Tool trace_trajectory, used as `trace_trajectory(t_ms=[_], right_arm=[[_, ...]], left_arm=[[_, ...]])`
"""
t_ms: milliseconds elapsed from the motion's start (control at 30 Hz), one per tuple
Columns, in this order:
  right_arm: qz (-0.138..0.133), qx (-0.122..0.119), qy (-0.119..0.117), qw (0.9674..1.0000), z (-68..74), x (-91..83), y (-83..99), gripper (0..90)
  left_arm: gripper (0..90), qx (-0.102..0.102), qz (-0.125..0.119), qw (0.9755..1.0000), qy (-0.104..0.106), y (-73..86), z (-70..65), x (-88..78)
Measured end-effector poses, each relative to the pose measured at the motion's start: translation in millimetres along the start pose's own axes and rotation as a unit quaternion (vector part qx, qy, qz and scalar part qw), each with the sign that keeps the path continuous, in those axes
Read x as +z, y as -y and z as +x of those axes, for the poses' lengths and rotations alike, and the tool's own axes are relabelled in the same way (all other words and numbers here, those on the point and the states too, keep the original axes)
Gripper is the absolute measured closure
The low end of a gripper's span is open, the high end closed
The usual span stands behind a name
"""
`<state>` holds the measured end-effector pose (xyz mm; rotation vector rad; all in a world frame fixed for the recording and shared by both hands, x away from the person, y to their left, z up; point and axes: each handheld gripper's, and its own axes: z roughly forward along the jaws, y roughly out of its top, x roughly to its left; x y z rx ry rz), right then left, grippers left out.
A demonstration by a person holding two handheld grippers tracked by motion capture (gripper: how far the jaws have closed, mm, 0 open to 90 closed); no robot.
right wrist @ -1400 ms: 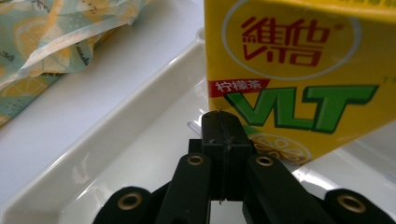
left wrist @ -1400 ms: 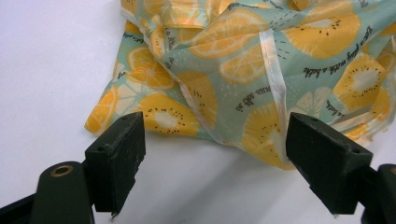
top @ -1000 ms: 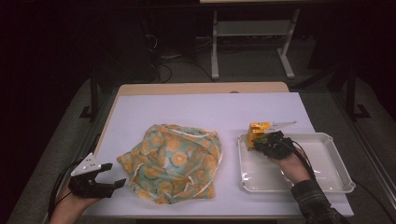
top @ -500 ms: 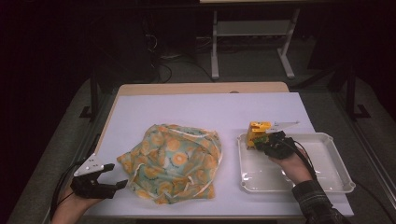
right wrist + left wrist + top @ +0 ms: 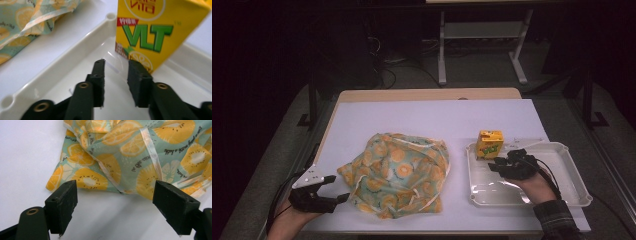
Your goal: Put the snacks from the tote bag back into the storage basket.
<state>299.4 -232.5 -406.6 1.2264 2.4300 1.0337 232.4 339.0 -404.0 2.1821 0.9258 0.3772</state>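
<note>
We see a white table (image 5: 422, 117) with a crumpled cloth bag (image 5: 398, 172) printed with orange and kiwi slices lying near its front middle. To the right of the bag sits a clear plastic tray (image 5: 572, 172), and a yellow juice carton (image 5: 489, 144) stands upright in the tray's far left corner, close to the rim.

Our left gripper (image 5: 331, 189) is at the front left edge of the table, a hand (image 5: 294, 217) behind it and a grey three-cornered plate on top. Its jaws are spread wide and hold nothing. In the left gripper view, we look between the two black jaws at the near edge of the bag (image 5: 140, 157); the jaw tips are just short of the fabric and we cannot see them touching it. Pale ribbon trim runs across the printed cloth there.

Our right gripper (image 5: 498, 164) reaches into the tray from the front, just behind the carton. In the right gripper view its jaws (image 5: 115, 72) stand a little apart with a narrow gap between them, gripping nothing. The carton (image 5: 152, 30) stands just beyond the tips, green letters "VLT" on its yellow face, tilted in that view. The tray's pale rim (image 5: 75, 50) runs along the left, with a bit of the bag (image 5: 27, 17) past it on the table.
</note>
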Motion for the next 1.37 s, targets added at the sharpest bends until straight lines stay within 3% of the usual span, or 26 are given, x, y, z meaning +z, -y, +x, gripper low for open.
trace_trajectory(t_ms=[333, 633, 1100, 1367], right_arm=[[-0.012, 0.018, -0.008, 0.9997, 7.0, -26.4, 19.8, 44.3], [-0.026, 0.000, 0.006, 0.9997, 15.3, -44.0, 39.9, 29.7], [-0.033, 0.002, 0.017, 0.9993, 24.3, -61.1, 70.6, 20.2], [-0.034, 0.001, 0.017, 0.9993, 24.4, -62.3, 71.9, 20.2]], left_arm=[[19.6, 0.004, -0.004, 1.0000, 0.008, -2.5, -0.6, -0.9], [19.5, 0.009, -0.002, 0.9999, 0.011, -3.3, -2.8, 0.1], [18.3, 0.016, -0.001, 0.9996, 0.023, -3.8, -6.1, 2.2], [18.3, 0.017, 0.003, 0.9996, 0.023, -4.2, -6.6, 2.9]])
